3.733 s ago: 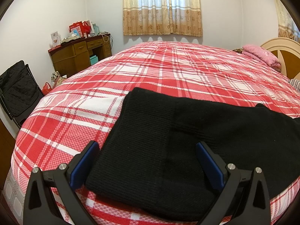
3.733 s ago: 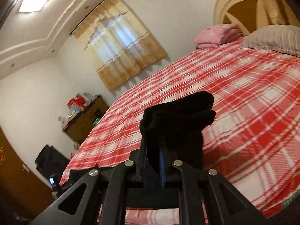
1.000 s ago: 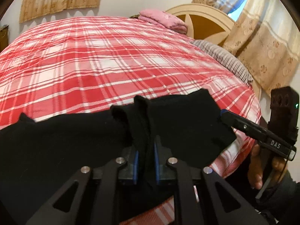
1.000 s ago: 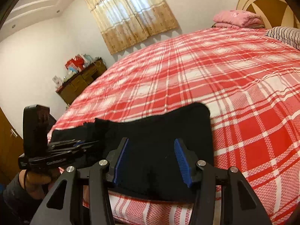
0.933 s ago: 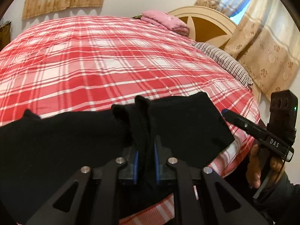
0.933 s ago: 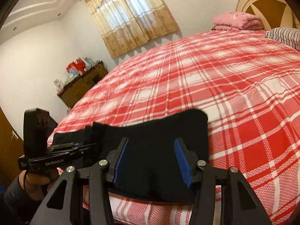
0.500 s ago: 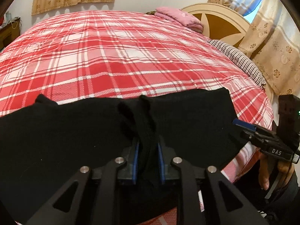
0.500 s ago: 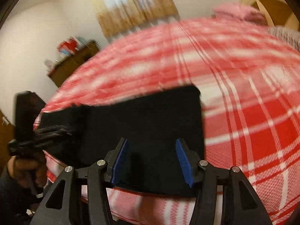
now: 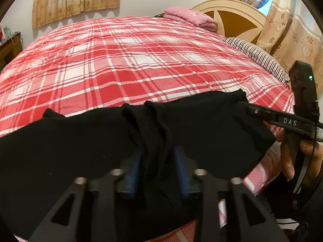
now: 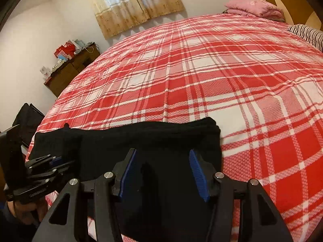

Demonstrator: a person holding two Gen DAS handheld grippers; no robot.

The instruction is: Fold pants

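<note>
Black knit pants lie folded along the near edge of the red-and-white plaid bedspread, a flat dark slab running left to right. Nearest, the left tongs are opening: a pinched ridge of cloth stands up between the blue pads, and although blur makes it hard to be sure, the pads seem to have come off it. To the right, the right tongs hover half open over the right-hand end of the garment, with flat cloth under the gap but nothing gripped.

The step in hand looks like letting go after laying a fold. To do it well, the left tongs should open fully before lifting, so the ridge drops instead of being dragged up; a light press could then flatten that crease. The right tongs should stay clear of the stacked edges.

The fabric looks thick, soft and matte, its layered right edge fairly square.

Farther off, a folded pink blanket and a striped pillow sit by the cream wooden headboard, with patterned beige curtains on the far wall.
</note>
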